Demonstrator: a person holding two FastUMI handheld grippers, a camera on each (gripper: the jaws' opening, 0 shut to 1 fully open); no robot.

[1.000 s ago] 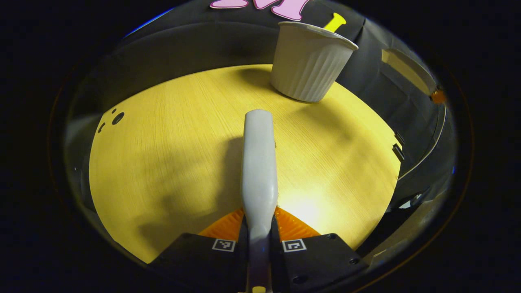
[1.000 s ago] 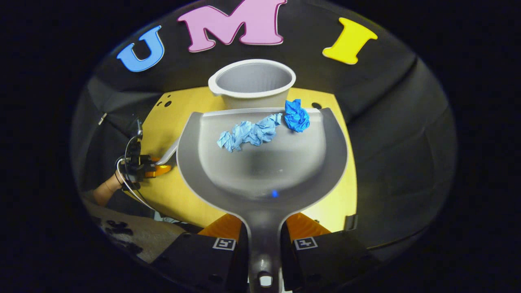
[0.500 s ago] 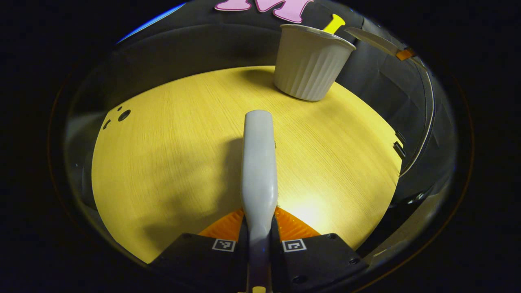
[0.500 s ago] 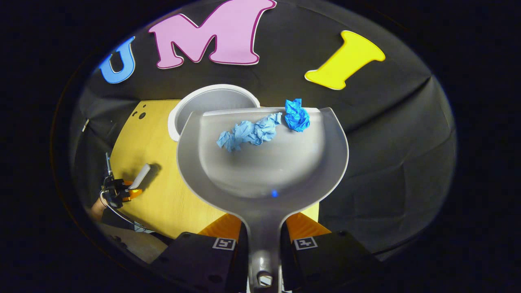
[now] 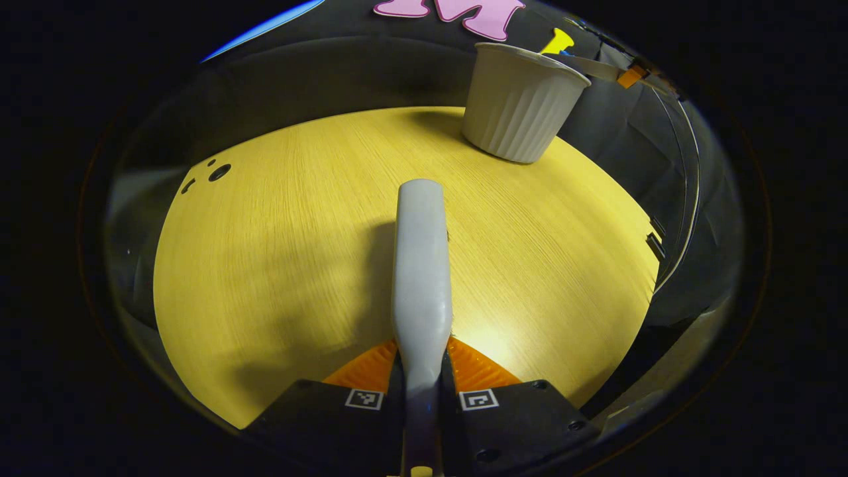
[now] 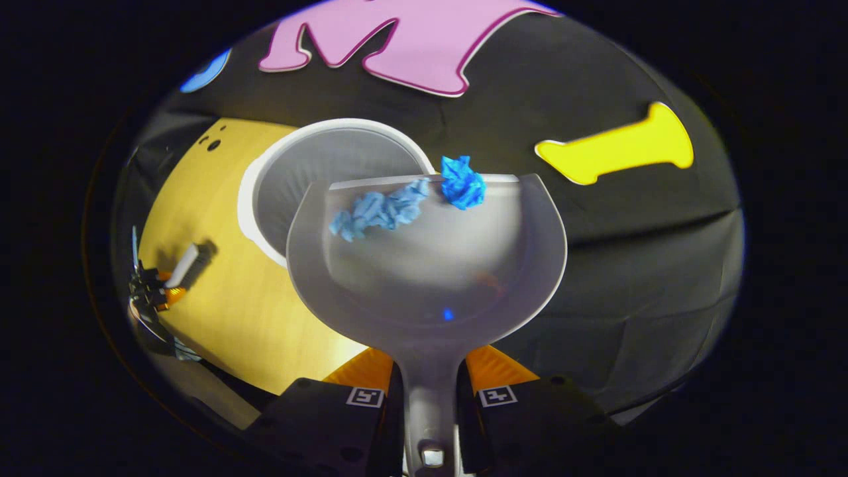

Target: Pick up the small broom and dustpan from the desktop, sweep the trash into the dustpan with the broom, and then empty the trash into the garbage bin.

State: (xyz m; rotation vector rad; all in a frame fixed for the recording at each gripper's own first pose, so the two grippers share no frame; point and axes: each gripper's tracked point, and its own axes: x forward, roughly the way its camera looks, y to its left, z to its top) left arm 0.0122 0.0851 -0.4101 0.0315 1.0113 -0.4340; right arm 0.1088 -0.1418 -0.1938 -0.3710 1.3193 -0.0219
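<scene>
In the left gripper view my left gripper (image 5: 422, 374) is shut on the pale grey small broom (image 5: 421, 265), which points forward low over the yellow desktop (image 5: 265, 265). In the right gripper view my right gripper (image 6: 428, 391) is shut on the handle of the grey dustpan (image 6: 430, 278), held in the air. Two crumpled blue paper wads (image 6: 377, 211) (image 6: 462, 183) lie at the pan's front lip. That lip hangs over the right side of the white ribbed garbage bin's (image 6: 311, 179) open mouth. The bin (image 5: 523, 99) stands at the desktop's far edge, with the dustpan's edge (image 5: 596, 66) above its rim.
The desktop (image 6: 218, 311) has small round holes near its far left corner (image 5: 217, 173). Black booth cloth surrounds it on all sides. The left gripper (image 6: 154, 293) with the broom (image 6: 182, 265) shows far left in the right gripper view.
The dustpan has risen and moved forward, so its lip now hangs over the bin's mouth, and the wads have slid to the lip. The broom has stayed nearly still.
</scene>
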